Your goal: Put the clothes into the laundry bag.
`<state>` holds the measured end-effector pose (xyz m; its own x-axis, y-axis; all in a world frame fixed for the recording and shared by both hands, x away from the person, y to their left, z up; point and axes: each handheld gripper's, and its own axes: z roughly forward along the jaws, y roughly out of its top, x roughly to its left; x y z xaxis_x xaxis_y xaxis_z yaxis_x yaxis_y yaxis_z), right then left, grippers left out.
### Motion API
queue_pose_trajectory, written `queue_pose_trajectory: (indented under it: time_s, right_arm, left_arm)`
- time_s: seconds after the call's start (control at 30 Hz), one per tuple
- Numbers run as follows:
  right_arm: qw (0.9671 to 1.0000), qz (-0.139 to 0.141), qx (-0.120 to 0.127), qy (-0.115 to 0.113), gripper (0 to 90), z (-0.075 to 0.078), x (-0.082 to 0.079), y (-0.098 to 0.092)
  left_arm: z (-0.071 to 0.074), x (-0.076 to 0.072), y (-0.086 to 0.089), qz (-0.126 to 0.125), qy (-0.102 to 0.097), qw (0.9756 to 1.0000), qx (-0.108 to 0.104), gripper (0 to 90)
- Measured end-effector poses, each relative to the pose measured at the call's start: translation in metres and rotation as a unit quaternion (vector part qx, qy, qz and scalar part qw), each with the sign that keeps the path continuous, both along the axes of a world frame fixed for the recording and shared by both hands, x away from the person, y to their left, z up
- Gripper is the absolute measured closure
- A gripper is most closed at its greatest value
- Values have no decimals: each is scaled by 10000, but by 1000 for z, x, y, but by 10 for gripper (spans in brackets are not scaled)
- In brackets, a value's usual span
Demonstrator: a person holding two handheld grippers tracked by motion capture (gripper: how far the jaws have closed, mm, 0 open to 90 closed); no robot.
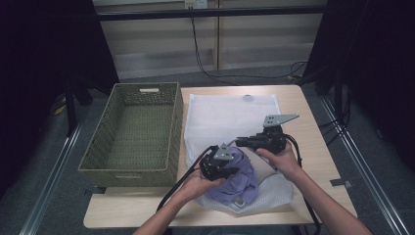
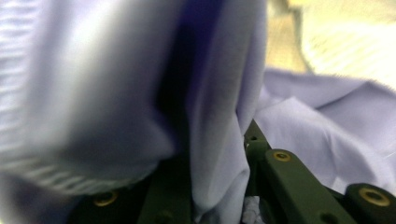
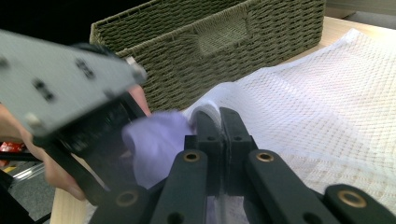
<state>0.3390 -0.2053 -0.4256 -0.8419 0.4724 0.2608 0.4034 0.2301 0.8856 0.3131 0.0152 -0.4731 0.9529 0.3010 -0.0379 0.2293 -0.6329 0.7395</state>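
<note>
A lavender garment [image 1: 241, 182] lies bunched at the near end of a white mesh laundry bag [image 1: 225, 115] spread on the table. My left gripper [image 1: 232, 168] is shut on a fold of the garment [image 2: 327, 130], which runs down between its jaws [image 2: 219, 186]. My right gripper [image 1: 232, 143] sits just beyond it, shut on the bag's raised edge [image 3: 212, 100]. In the right gripper view the jaws [image 3: 219, 121] meet on white mesh [image 3: 327, 93], with the garment [image 3: 154, 144] and the left gripper's body [image 3: 93, 140] close at the left.
An olive woven basket [image 1: 177, 132] stands open on the table's left half, its handled wall [image 3: 261, 37] close behind the grippers. Bare wood table [image 1: 318, 161] shows to the right of the bag. Cables trail from both grippers toward the near edge.
</note>
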Motion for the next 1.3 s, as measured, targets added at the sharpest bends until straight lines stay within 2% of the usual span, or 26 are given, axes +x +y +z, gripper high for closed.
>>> queue_pose_trajectory:
  time_s: [0.13, 0.17, 0.23, 0.27, 0.33, 0.37, 0.43, 0.47, 0.5, 0.6, 0.7, 0.8, 0.87, 1.03, 1.07, 1.13, 1.3]
  right_arm:
    - [10000, -4, 5, 1, 886, 1, 0, 0]
    - [10000, -4, 3, 0, 886, 1, 0, 0]
    - [10000, 2, 3, 4, 886, 0, 0, 0]
    - [10000, 5, -1, 4, 886, 0, 0, 0]
    - [10000, 7, -7, 8, 885, 0, 0, 0]
    - [10000, 3, -11, 19, 885, 0, 0, 1]
    - [10000, 1, -16, 18, 885, 0, 0, 1]
    - [10000, 2, -17, 18, 885, 0, 0, 1]
    - [10000, 8, -10, 24, 885, 0, 0, 0]
    - [10000, -8, -1, 28, 885, -1, 0, 0]
    - [10000, -20, -14, 38, 885, -1, 1, 0]
    - [10000, -11, -14, 31, 885, -1, 1, 0]
    - [10000, -22, 2, 32, 885, -1, 1, -1]
    - [10000, -33, -5, 28, 885, -1, 1, -2]
    - [10000, -27, -8, 28, 885, -1, 1, -1]
    - [10000, -24, -11, 37, 885, -1, 1, -1]
    - [10000, -18, -25, 53, 885, -2, 1, 1]
  left_arm:
    - [-14, 0, -4, -45, -128, 9995, 288, 779]
    - [-15, 2, -2, -153, -194, 9989, 391, 775]
    - [-14, 3, -1, -161, -173, 9987, 446, 765]
    - [-16, 0, -3, 46, -72, 9997, 212, 754]
    - [-15, 0, -3, 79, -36, 9997, 250, 701]
    - [-15, 0, -2, 102, 3, 9998, 187, 659]
    - [-11, 3, 2, 20, 79, 9998, 206, 593]
    - [-11, 2, 1, 117, 128, 9998, 45, 559]
    - [-9, 1, 2, 96, 134, 9999, 6, 534]
    - [-4, -2, 4, 109, 117, 9999, 3, 480]
    - [-1, -4, 5, 80, 190, 9998, -70, 406]
    - [7, -7, 9, 57, 179, 9997, -181, 343]
    - [13, -9, 14, 145, 178, 9992, -325, 330]
    - [27, -18, 36, 234, 144, 9984, -497, 302]
    - [27, -21, 41, 247, 141, 9982, -521, 302]
    - [29, -25, 49, 266, 91, 9986, -437, 303]
    - [33, -37, 66, 265, -39, 9981, -561, 340]
